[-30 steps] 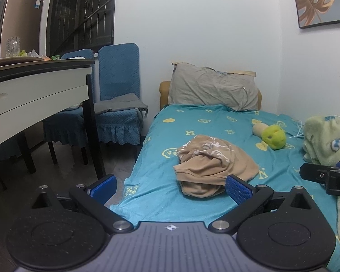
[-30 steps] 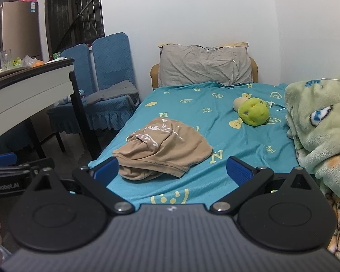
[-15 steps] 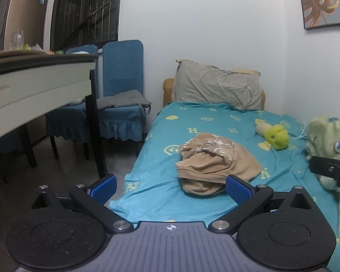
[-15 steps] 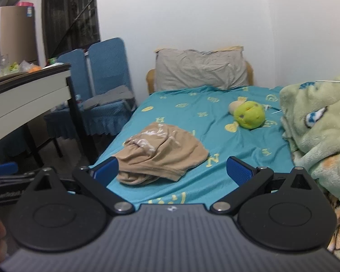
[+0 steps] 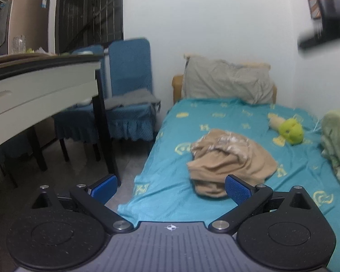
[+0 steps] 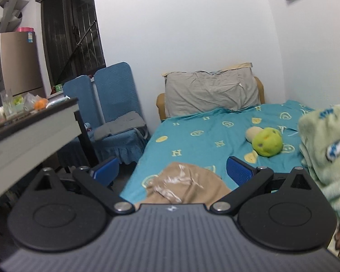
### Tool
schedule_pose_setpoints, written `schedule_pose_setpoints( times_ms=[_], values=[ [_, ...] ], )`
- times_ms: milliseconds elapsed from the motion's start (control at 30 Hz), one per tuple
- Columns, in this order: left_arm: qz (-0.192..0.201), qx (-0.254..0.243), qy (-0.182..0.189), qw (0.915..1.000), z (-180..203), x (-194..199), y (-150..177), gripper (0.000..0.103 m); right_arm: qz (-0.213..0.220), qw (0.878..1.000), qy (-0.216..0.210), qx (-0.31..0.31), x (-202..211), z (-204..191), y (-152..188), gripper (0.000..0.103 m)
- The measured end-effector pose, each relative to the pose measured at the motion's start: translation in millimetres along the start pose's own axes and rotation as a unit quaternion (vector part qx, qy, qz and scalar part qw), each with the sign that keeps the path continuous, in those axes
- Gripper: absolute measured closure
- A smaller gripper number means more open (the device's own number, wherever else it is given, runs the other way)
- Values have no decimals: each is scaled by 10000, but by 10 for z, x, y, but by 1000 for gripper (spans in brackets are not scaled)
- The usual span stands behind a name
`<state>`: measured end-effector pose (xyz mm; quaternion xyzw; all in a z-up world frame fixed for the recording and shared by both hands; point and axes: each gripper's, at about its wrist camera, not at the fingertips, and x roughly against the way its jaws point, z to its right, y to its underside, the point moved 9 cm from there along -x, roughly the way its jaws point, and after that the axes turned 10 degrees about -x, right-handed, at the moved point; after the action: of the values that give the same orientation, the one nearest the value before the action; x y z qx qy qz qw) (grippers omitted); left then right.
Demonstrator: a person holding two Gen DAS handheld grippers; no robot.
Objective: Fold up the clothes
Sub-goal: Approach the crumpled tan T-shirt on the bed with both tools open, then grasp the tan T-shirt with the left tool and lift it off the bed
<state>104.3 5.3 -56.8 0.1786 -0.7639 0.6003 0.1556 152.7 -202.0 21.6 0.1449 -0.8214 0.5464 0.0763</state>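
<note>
**A:** Where do you stand right now? Your tan garment [image 5: 232, 161] lies crumpled in a heap on the bed [image 5: 174, 181], on the teal sheet toward the near, left-hand side, well apart from the grey pillow [image 5: 226, 83] at the head and clear of the green plush toy [image 5: 291, 131].

**B:** And both tools are empty. Your left gripper [image 5: 170, 187] has its blue pads spread wide with nothing between them, hanging off the foot of the bed. Your right gripper [image 6: 173, 170] is just as wide, and from its camera the garment sits low between the fingers, partly hidden under the housing. It touches neither pad as far as I can tell.

**A:** How do you expect the cloth to behave?

**B:** Soft and light, by the look of it. It slumps into loose folds and holds no shape of its own, so it will likely drape and sag the moment you lift it. It will not break, but a thin pinch could slip out, and layers may come up together.

**A:** So where do you take hold?

**B:** Go for an outer edge, not the bunched middle. The rolled hem along the near-left side looks the easiest to pinch. You cannot tell yet which part is collar, sleeve or waist, so lift one edge, let it hang open, then find a second corner with the other gripper. Watch the green blanket [image 6: 324, 149] at the right; keep it out of the pinch.
</note>
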Motion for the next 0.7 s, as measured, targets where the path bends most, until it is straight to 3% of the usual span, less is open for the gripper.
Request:
schedule_pose_setpoints(
  times_ms=[133,267,300,333,433,500,567,633,700],
  values=[
    [-527,-190,42,9984,45,-170,-94,9,-18,9997,-222,47,-50,20,-171,0],
    [-813,-353,177,9959,75,-438,-204,9,-237,9995,-188,-84,-215,373,-3,2],
    [-853,-488,190,9950,93,-552,-214,9,-371,9990,-156,-195,-274,487,71,11],
    [-890,-682,193,9935,136,-684,-206,9,-505,9982,-124,-307,-332,601,144,29],
    [-983,-1416,446,9840,332,-1119,-82,12,-771,9955,0,-558,-453,929,338,42],
    [-842,-2036,326,9749,445,-1406,-15,14,-839,9952,218,-452,-544,1101,442,58],
    [-634,-2557,415,9638,566,-1674,73,17,-1033,9915,414,-675,-675,1277,522,63],
    [-620,-2792,625,9562,669,-1914,199,30,-1227,9849,464,-1127,-803,1433,586,63],
    [-469,-2783,758,9563,723,-2066,253,40,-1352,9796,525,-1395,-924,1535,645,63]
  ],
)
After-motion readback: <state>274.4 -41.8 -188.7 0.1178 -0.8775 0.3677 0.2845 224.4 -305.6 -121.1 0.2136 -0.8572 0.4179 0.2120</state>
